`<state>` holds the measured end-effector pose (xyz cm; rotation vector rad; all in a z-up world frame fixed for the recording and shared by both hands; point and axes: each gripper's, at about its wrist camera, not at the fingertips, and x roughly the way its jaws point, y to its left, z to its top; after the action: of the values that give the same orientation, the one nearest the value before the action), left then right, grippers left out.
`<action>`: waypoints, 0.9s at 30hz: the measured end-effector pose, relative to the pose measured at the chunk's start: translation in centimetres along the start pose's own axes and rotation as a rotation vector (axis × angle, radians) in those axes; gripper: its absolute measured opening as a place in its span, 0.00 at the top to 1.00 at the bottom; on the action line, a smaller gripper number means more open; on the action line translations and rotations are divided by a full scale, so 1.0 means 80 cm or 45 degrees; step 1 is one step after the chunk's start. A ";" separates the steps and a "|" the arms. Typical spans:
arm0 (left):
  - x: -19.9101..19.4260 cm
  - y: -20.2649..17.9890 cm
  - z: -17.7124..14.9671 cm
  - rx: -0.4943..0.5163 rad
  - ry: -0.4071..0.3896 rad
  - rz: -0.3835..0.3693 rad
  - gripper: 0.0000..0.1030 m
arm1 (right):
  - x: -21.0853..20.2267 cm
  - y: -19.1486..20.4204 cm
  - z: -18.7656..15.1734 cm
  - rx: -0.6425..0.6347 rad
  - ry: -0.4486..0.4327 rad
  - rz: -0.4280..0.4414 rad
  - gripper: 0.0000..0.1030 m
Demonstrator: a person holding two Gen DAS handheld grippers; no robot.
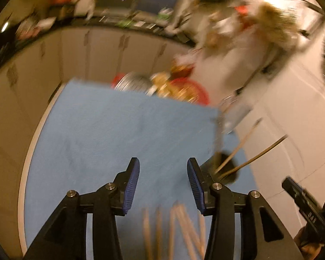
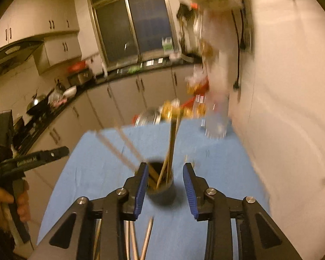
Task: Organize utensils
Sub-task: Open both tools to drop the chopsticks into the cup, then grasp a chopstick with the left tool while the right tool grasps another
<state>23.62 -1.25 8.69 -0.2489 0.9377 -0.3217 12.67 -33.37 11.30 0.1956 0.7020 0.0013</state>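
A dark round holder (image 2: 161,186) stands on the blue cloth (image 2: 97,169) with several chopsticks (image 2: 172,138) leaning out of it. My right gripper (image 2: 164,174) is open, its jaws on either side of the holder, empty. In the left wrist view the holder (image 1: 227,169) sits just right of my open, empty left gripper (image 1: 163,170), with chopsticks (image 1: 247,135) sticking out. Several loose wooden chopsticks (image 1: 175,234) lie on the cloth (image 1: 97,130) below the left gripper. More loose chopsticks (image 2: 138,242) lie under the right gripper. Both views are motion-blurred.
At the table's far end stand a steel lidded pot (image 1: 133,83), red and gold packages (image 1: 184,88) and a clear bottle (image 2: 215,121). A white wall (image 2: 281,108) runs along the right. Kitchen counter and cabinets (image 2: 127,91) lie beyond. The left gripper (image 2: 28,160) shows at far left.
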 end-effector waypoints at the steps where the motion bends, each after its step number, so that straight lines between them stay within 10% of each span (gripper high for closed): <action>1: 0.006 0.014 -0.012 -0.038 0.036 0.023 0.55 | 0.008 0.000 -0.015 0.001 0.054 0.011 0.65; 10: 0.053 0.053 -0.103 -0.127 0.283 0.121 0.55 | 0.091 0.009 -0.109 0.063 0.439 0.166 0.65; 27: 0.098 0.019 -0.105 0.014 0.379 0.151 0.55 | 0.150 0.026 -0.112 -0.006 0.512 0.164 0.67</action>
<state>21.30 -3.38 -2.49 -0.1360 1.2386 -0.2581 16.23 -28.93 -2.76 0.2391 1.0889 0.1691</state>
